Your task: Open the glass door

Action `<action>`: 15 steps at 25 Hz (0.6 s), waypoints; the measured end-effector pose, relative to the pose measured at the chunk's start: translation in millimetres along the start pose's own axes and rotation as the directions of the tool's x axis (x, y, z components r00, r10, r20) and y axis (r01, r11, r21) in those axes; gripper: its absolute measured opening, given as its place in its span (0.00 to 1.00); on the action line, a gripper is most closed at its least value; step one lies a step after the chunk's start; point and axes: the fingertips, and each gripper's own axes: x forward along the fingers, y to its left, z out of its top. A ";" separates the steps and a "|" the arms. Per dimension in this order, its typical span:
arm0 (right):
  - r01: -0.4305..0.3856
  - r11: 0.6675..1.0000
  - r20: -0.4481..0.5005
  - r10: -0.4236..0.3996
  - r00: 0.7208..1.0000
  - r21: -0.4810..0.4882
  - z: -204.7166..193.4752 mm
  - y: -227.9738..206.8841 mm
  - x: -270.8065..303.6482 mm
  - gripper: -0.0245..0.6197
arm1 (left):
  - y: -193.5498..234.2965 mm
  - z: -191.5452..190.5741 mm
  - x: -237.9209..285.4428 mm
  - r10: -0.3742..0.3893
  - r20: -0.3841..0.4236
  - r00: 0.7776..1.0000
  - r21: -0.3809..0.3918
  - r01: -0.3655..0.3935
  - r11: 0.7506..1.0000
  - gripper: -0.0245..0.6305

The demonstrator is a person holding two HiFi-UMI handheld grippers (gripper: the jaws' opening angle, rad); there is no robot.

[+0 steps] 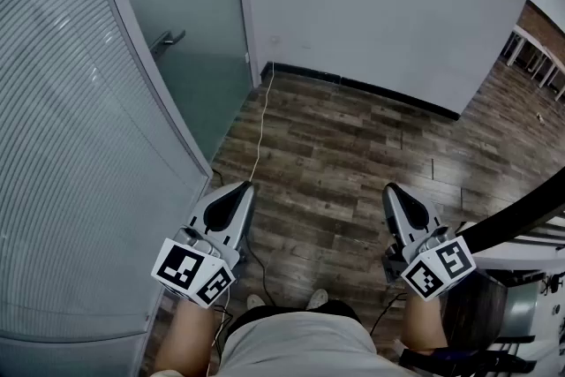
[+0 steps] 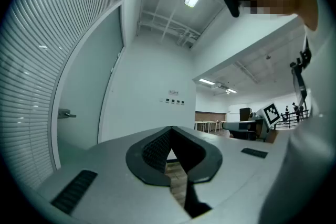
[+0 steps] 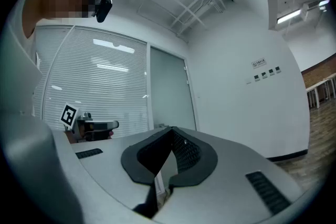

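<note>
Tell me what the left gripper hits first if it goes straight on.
Most likely the white wall, just right of the glass door. Nothing shows between the left gripper and it, though depth is unclear.

glass door frosted grey-green, partition finely striped, floor dark brown planks, wall white (left gripper grey, cube black-and-white squares).

Glass door stands ahead and left of the left gripper fingertips, well apart, handle on it. Wall is ahead of the right gripper; cable lies on the floor just before the left tips.
</note>
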 end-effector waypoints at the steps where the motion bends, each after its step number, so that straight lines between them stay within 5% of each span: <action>1: -0.004 1.000 -0.003 0.004 1.000 -0.002 -0.4 -5.9 -4.6 0.04 | -6.2 -0.9 3.3 0.002 0.004 1.000 -0.009 -0.002 1.000 0.04; 6: -0.034 0.997 -0.047 0.031 0.998 -0.075 -6.2 -28.5 -18.7 0.04 | -31.9 -2.7 21.0 0.029 0.009 1.000 -0.019 -0.029 0.999 0.04; 15: -0.090 0.996 -0.061 0.088 0.994 -0.019 -20.6 -61.9 -19.1 0.04 | -46.8 -13.7 48.9 0.060 0.003 0.998 0.007 -0.060 0.998 0.04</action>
